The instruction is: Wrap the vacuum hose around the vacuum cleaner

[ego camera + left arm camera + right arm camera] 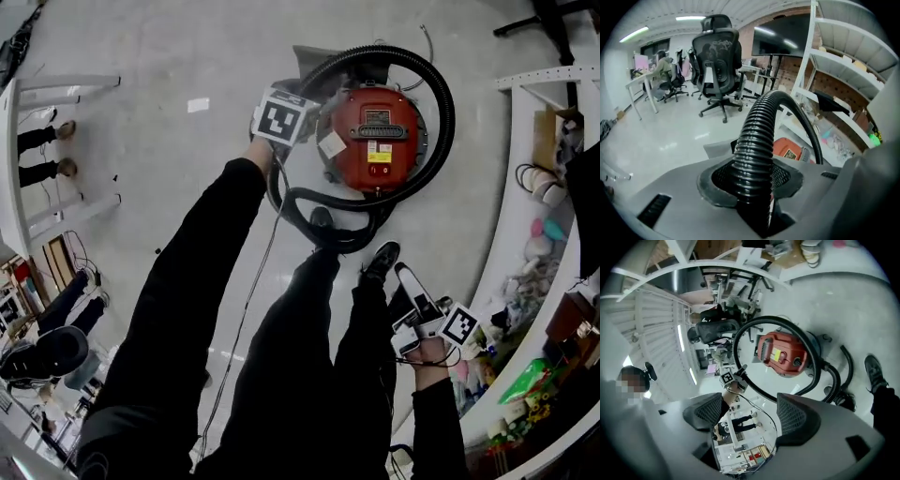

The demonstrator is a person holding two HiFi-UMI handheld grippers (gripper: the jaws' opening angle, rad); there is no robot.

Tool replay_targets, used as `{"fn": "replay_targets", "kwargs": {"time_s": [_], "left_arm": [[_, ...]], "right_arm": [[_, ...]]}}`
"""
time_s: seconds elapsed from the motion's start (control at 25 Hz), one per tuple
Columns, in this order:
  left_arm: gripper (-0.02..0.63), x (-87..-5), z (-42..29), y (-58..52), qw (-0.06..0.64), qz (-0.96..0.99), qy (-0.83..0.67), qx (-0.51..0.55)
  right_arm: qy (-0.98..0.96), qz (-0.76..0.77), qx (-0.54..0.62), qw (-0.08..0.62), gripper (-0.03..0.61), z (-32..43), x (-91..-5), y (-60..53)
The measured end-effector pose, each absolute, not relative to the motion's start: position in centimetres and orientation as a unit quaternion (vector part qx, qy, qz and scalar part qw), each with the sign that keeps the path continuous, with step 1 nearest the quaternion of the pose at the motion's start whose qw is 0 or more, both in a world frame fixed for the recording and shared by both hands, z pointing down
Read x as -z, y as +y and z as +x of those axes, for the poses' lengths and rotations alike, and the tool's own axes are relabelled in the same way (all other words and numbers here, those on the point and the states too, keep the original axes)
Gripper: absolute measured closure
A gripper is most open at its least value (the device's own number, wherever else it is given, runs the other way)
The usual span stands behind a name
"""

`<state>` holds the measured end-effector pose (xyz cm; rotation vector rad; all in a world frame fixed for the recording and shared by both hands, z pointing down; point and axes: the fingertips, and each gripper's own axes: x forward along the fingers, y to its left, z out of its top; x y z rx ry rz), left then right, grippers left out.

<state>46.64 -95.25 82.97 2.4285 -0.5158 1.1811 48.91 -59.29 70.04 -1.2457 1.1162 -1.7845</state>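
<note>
Looping round the red vacuum cleaner [375, 141] on the floor [169, 56], the black ribbed vacuum hose [446, 112] is pinched beside it by the left gripper [751, 187] — right gripper [745, 416] spread, empty. Yellow label [379, 152] on the cleaner's top — unreadable.

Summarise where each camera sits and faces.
Head view: on the head, facing steeply down at the red vacuum cleaner; arms, legs, shoes, left gripper, right gripper show.
Left gripper view: on the left gripper, along jaws shut on the hose, toward office chairs.
Right gripper view: on the right gripper, past open jaws toward the vacuum cleaner; a shoe shows.
Shared: head and right gripper views both show vacuum cleaner, hose, left gripper.
</note>
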Motion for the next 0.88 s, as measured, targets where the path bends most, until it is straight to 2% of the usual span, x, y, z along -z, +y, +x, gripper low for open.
{"fn": "replay_targets", "kwargs": {"time_s": [0.16, 0.28, 0.36, 0.4, 0.52, 0.64, 0.76, 0.88], "left_arm": [[0.454, -90.3, 48.4, -96.4, 0.128, 0.851, -0.154, -0.485], [0.435, -96.3, 47.8, -96.7, 0.024, 0.796, -0.137, -0.589], [0.330, -98.9, 47.1, -97.4, -0.056, 0.750, -0.122, -0.648], [0.305, -99.7, 47.0, -97.8, -0.081, 0.737, -0.117, -0.661], [0.267, -100.0, 47.8, -98.2, -0.076, 0.745, -0.111, -0.654], [0.268, -99.2, 48.8, -96.9, -0.082, 0.770, -0.066, -0.630], [0.270, -98.9, 48.8, -95.0, -0.112, 0.771, -0.026, -0.626], [0.319, -97.1, 49.2, -95.0, -0.099, 0.794, -0.060, -0.597]], "right_arm": [[0.374, -0.489, 0.707, 0.347, 0.204, 46.9, -76.1, -55.2], [0.358, -0.493, 0.717, 0.338, 0.204, 46.2, -79.9, -53.3], [0.355, -0.493, 0.720, 0.335, 0.204, 46.2, -81.6, -52.8], [0.355, -0.494, 0.721, 0.333, 0.204, 46.3, -82.2, -52.7], [0.359, -0.496, 0.721, 0.324, 0.204, 46.8, -83.5, -52.8], [0.407, -0.498, 0.707, 0.295, 0.204, 47.8, -83.4, -55.0], [0.500, -0.513, 0.665, 0.210, 0.204, 48.6, -82.3, -59.3], [0.585, -0.527, 0.609, 0.091, 0.204, 47.8, -82.1, -62.7]]}}
